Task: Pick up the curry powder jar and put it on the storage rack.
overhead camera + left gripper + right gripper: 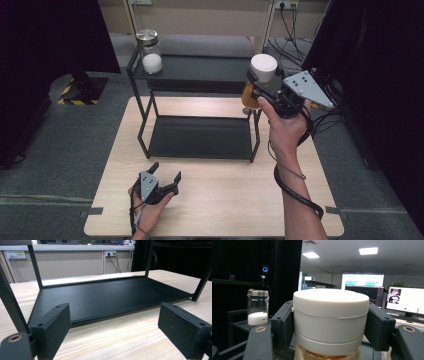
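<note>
Right hand-held gripper [256, 86] clamped on upright white-lidded jar [262, 70], beside rack top shelf's [200, 67] right end; left hand-held gripper [165, 175] apart, idle.

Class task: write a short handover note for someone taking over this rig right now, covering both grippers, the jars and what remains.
Right gripper: shut on the white-lidded jar of amber contents, held in the air near the right end of the rack's top shelf.
Left gripper: open, empty, resting low on the table before the lower shelf.
Glass jar of white grains: on the top shelf, left end.
Left to do: probably set the held jar on a shelf, then release.
</note>
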A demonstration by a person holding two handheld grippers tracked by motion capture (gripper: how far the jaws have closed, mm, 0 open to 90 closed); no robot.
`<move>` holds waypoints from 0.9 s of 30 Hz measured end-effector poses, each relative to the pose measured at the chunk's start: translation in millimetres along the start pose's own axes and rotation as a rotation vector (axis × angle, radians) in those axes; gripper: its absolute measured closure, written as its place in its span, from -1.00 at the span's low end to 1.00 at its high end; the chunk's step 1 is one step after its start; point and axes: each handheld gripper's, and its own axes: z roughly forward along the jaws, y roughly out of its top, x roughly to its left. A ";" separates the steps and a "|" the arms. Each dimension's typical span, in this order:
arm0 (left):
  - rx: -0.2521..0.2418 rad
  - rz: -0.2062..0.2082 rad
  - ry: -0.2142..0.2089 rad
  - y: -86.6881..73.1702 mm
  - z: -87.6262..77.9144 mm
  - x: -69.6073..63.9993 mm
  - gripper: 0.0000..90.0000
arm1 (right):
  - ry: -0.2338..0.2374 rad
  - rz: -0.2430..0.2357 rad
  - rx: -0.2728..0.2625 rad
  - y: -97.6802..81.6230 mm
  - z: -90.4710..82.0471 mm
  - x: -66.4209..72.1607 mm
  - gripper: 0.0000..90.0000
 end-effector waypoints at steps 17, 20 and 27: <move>0.000 -0.005 -0.004 0.0 0.2 0.9 -0.76 | -0.017 0.004 0.009 15.3 17.0 -2.2 -0.25; 0.000 -0.003 -0.003 0.0 0.1 0.7 -0.76 | -0.022 0.007 0.010 17.1 20.5 -2.6 -0.25; 0.000 -0.001 -0.004 0.0 0.1 0.9 -0.76 | -0.042 0.016 0.018 23.0 32.3 -3.6 -0.25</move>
